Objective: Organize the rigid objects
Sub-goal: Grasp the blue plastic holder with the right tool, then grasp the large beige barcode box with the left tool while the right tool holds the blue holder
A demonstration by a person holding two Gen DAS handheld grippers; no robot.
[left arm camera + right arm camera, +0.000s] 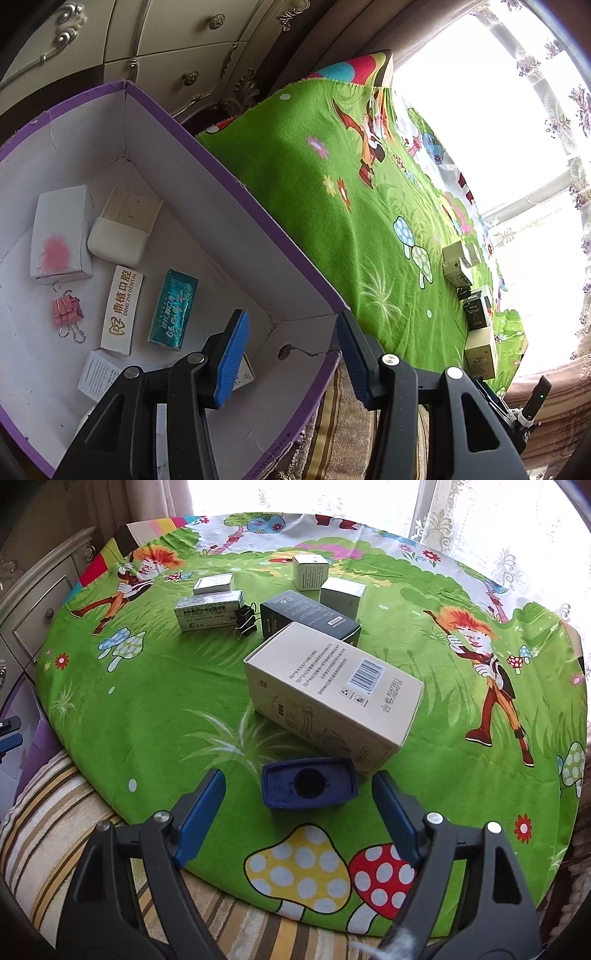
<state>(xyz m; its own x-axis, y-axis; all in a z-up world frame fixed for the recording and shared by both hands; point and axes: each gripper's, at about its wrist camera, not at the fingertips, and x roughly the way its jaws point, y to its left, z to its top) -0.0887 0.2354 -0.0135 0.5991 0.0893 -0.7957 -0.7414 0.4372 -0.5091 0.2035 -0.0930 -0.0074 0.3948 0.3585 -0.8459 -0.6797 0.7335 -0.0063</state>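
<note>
Nearest my right camera sits a blue tray (309, 783), a small moulded piece with a round hole in it, lying on the green cloth (155, 709) between the spread fingers of my right gripper (299, 816). I read that gripper as wide and holding nothing; neither pad touches the tray. Just behind the tray lies a beige carton (332, 694) on its side, barcode up. Behind it I see a black box (308, 618), a black clip (244, 622) just beside a green-and-white box (208, 609), a silver box (213, 583), a white box (341, 595) and a printed cube (310, 571) farther back.

My left gripper (291, 358) is also wide and empty, hovering over the near corner of the purple bin (236, 184), one pad inside the wall and one outside. On the bin's white floor I see a pink clip (68, 312), a dental box (122, 310), a teal pack (173, 310), a white box with pink fluff (61, 236), a cream case (123, 230) and a leaflet (98, 374). The bin stands beside the cloth-covered surface, against a cabinet (166, 40).
</note>
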